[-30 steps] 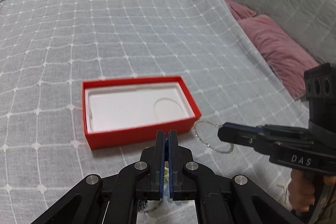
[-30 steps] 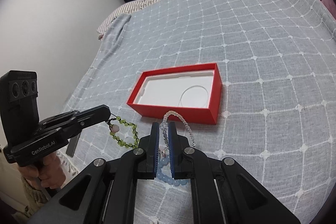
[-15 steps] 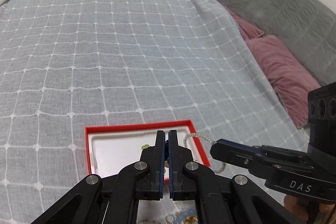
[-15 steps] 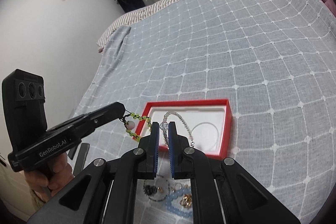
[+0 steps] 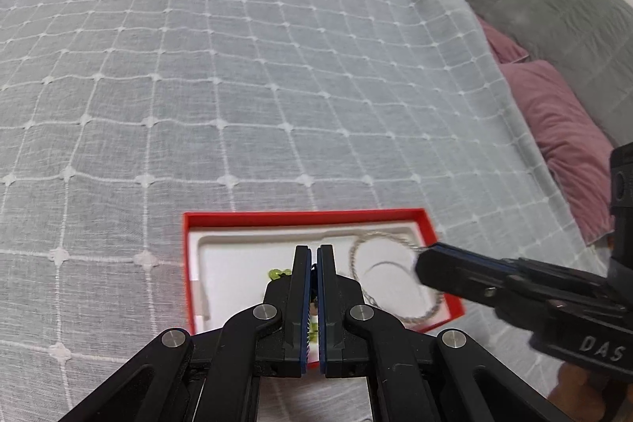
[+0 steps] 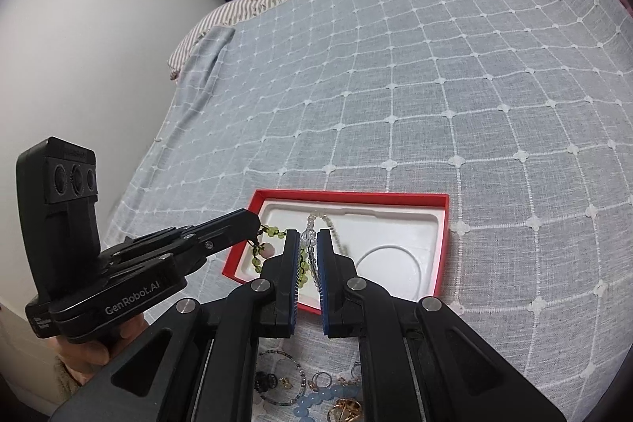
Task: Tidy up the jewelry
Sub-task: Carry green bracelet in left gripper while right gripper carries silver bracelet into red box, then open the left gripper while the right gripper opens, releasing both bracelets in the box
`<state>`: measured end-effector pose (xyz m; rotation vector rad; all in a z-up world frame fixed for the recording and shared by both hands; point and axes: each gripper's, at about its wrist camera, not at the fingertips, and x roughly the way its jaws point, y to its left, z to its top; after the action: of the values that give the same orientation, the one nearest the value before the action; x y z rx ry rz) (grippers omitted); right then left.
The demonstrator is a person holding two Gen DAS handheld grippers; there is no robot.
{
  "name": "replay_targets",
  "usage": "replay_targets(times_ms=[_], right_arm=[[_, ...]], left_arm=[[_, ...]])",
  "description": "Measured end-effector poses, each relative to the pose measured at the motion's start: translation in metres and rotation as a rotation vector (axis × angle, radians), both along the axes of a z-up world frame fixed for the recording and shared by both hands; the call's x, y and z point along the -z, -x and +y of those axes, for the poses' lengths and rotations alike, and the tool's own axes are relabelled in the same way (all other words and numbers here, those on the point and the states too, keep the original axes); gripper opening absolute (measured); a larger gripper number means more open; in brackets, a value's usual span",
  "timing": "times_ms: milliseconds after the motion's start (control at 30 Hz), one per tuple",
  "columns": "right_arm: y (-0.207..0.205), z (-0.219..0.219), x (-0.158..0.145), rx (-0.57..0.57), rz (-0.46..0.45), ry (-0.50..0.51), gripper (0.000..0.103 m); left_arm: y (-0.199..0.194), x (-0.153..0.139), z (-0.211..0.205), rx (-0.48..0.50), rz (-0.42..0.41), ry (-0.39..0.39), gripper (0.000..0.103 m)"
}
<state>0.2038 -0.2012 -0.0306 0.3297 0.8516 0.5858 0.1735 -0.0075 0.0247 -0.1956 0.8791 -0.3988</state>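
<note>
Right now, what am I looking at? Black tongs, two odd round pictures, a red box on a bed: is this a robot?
No robot: a person holds a black hand tool in each hand, each ending in two jaws. A camera rides on each tool and looks out along its jaws, hence the rounded pictures. One is from the left gripper, the other from the right gripper, and each tool shows in the other's picture. Both hang over an open red box with a white liner, on a grey checked bedspread. The left jaws are shut on a green bead bracelet, the right on a clear bead bracelet. More jewelry lies loose on the bedspread in front of the box.
</note>
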Motion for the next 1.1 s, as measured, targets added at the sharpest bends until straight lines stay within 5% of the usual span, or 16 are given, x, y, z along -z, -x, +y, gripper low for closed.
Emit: replay_targets(times_ms=[767, 967, 1100], right_arm=[[-0.017, -0.029, 0.026, 0.107, 0.060, 0.057, 0.010], [-0.017, -0.031, 0.027, 0.134, 0.062, 0.096, 0.010], [-0.017, -0.037, 0.029, 0.146, 0.074, 0.096, 0.015]], left_arm=[[-0.010, 0.024, 0.012, -0.064, 0.036, -0.104, 0.000], [-0.006, 0.014, 0.020, -0.078, 0.005, -0.083, 0.026], [-0.002, 0.005, 0.027, -0.099, -0.019, -0.078, 0.027]])
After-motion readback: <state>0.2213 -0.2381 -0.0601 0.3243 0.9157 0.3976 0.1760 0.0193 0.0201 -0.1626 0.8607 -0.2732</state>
